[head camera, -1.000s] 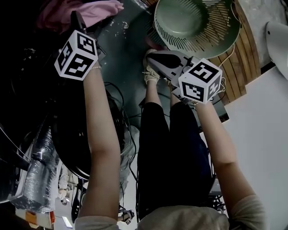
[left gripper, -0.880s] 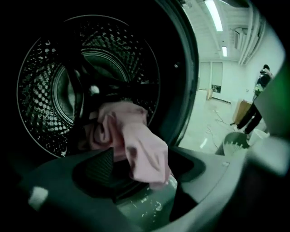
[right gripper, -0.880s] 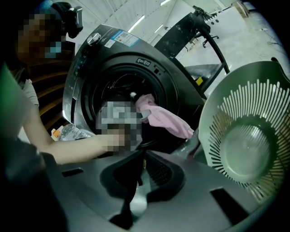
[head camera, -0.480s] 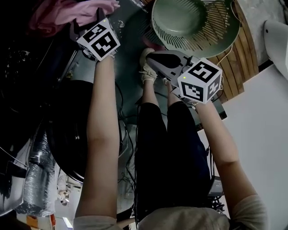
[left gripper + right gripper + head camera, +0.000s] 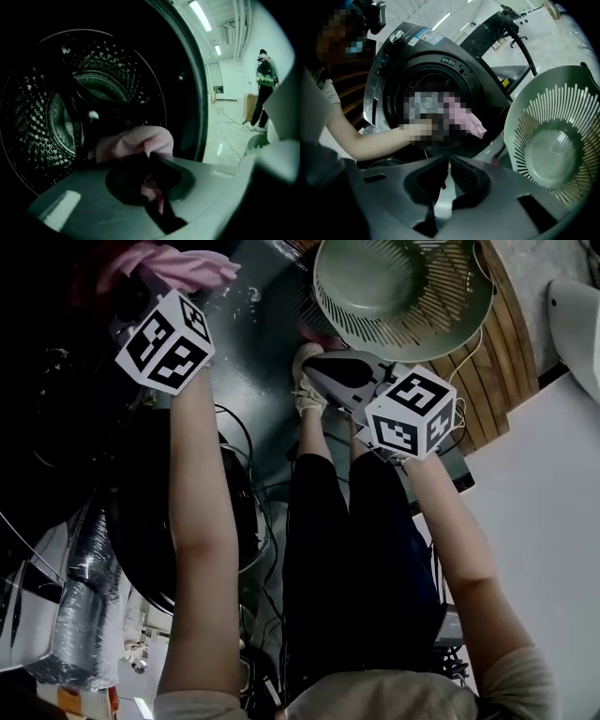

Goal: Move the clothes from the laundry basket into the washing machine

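A pink garment (image 5: 169, 263) lies bunched at the mouth of the dark washing machine (image 5: 56, 427). In the left gripper view it (image 5: 140, 140) sits at the drum (image 5: 56, 117) opening, pinched between the closing jaws of my left gripper (image 5: 149, 157), with pink cloth showing between them. In the head view the left gripper (image 5: 131, 301) reaches into the door opening. My right gripper (image 5: 449, 161) is shut on nothing and hovers near the green laundry basket (image 5: 553, 150), which looks empty. The head view shows this gripper (image 5: 314, 357) just below the basket (image 5: 450, 296).
The washer's round door (image 5: 169, 521) hangs open below my left arm. The person's legs and shoes (image 5: 309, 390) stand between the grippers, with cables on the floor. A silver duct hose (image 5: 84, 596) lies at the lower left. Another person (image 5: 262, 89) stands far off.
The left gripper swung right toward the pink garment, then came back left. The garment is now more bunched up at that gripper. The right gripper and the basket stayed put.
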`<action>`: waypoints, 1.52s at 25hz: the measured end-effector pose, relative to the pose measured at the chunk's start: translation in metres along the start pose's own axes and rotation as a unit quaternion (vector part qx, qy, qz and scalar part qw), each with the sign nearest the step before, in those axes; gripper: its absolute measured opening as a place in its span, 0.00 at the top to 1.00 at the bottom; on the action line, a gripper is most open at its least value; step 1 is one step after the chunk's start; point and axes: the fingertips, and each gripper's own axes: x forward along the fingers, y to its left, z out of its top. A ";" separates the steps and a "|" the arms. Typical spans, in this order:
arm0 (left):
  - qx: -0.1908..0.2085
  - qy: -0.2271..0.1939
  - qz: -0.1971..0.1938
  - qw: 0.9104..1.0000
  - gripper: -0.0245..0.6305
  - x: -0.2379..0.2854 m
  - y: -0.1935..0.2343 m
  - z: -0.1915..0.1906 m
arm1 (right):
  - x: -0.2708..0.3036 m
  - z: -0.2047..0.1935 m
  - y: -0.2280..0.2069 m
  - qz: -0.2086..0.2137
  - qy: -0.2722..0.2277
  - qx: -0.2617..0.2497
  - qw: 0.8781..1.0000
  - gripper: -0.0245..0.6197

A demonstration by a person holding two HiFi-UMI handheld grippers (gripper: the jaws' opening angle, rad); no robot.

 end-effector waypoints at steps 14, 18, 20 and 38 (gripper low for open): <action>-0.100 0.089 -0.002 0.991 0.59 0.040 0.014 -0.018 | -0.001 0.014 0.002 0.004 -0.009 -0.005 1.000 0.93; -0.112 0.089 -0.029 0.989 0.59 0.021 0.007 -0.022 | 0.000 0.015 0.003 0.002 -0.012 -0.005 1.000 0.93; -0.111 0.105 -0.053 0.987 0.59 0.012 -0.003 -0.035 | 0.000 0.016 0.003 0.000 -0.016 0.000 1.000 0.93; 0.018 0.205 -0.121 0.971 0.80 0.019 -0.041 -0.094 | -0.005 0.009 -0.023 -0.016 -0.029 0.020 0.999 0.93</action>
